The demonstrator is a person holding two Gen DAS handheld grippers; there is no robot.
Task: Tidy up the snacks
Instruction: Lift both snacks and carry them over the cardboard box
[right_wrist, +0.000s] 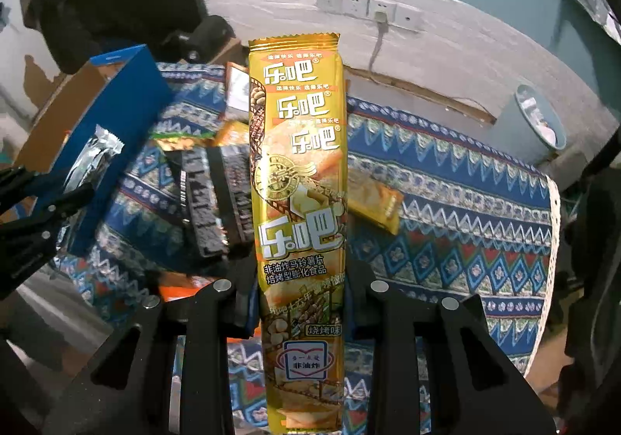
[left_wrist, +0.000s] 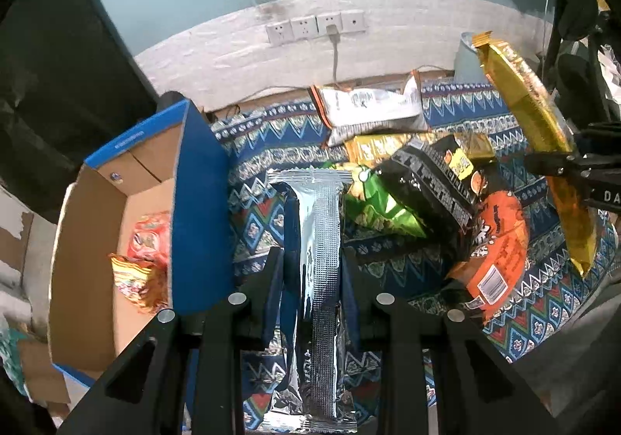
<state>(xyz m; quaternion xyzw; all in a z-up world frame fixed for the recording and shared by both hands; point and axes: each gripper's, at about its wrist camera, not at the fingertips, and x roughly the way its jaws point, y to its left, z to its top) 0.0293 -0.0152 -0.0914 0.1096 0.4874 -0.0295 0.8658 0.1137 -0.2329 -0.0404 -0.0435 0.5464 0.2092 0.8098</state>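
Note:
My left gripper (left_wrist: 312,260) is shut on a long silver foil snack pack (left_wrist: 320,241), held above the patterned cloth just right of the blue cardboard box (left_wrist: 198,202). My right gripper (right_wrist: 300,276) is shut on a long yellow chip pack (right_wrist: 299,163), held upright above the cloth; it also shows in the left wrist view (left_wrist: 539,124). A pile of snacks lies on the cloth: a green bag (left_wrist: 380,206), a black bag (left_wrist: 434,186), an orange bag (left_wrist: 500,241) and a white bag (left_wrist: 372,109). The box holds red-orange snack bags (left_wrist: 145,264).
The patterned blue cloth (right_wrist: 465,225) covers the table. A small yellow packet (right_wrist: 378,206) lies on it to the right. A pale blue bin (right_wrist: 539,120) stands at the far right by the wall. Wall sockets (left_wrist: 314,27) with a cable are behind.

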